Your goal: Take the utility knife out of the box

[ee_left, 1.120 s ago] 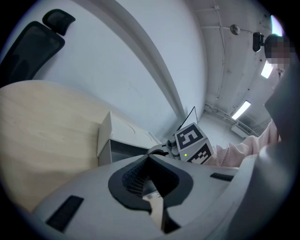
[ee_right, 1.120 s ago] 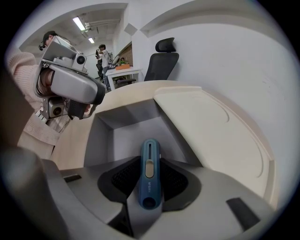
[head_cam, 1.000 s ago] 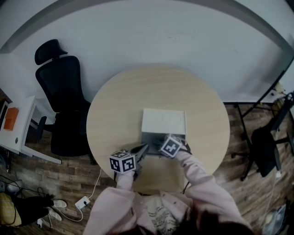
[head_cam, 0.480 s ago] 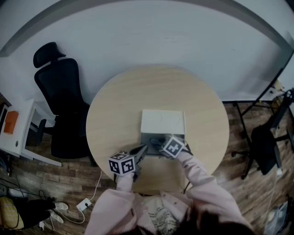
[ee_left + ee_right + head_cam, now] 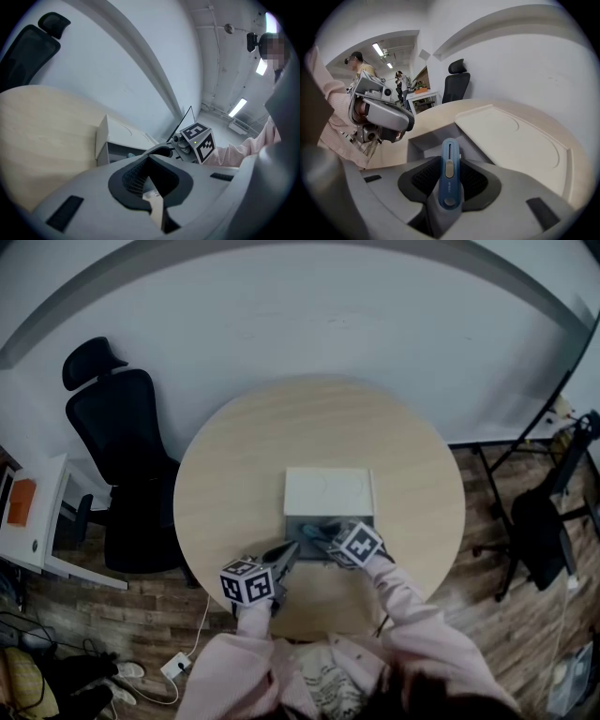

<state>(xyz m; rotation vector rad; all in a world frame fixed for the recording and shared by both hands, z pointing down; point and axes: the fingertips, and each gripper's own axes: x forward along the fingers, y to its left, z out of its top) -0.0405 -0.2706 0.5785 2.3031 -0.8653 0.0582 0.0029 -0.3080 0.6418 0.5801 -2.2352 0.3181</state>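
1. Head view: only here do you see the whole round table [image 5: 234, 456]. The open box [image 5: 328, 491] lies near its middle, with the white half on the far side and the grey tray [image 5: 300, 521] nearer you. Your right gripper [image 5: 323, 532] reaches over the tray from the box's near side. Your left gripper [image 5: 284, 554] sits just beside the box's near left corner. What either gripper holds cannot be made out from up here.
2. Left gripper view: your left jaws are drawn to a thin slit with nothing between them. The box stands ahead, and the right gripper is at its far side.
3. Right gripper view: this one alone shows the utility knife [image 5: 450, 180] clearly. It is blue and clamped between your partly spread right jaws, over the tray's near edge. Its long axis runs along the jaws, with the nose pointing into the box and the slider facing up.
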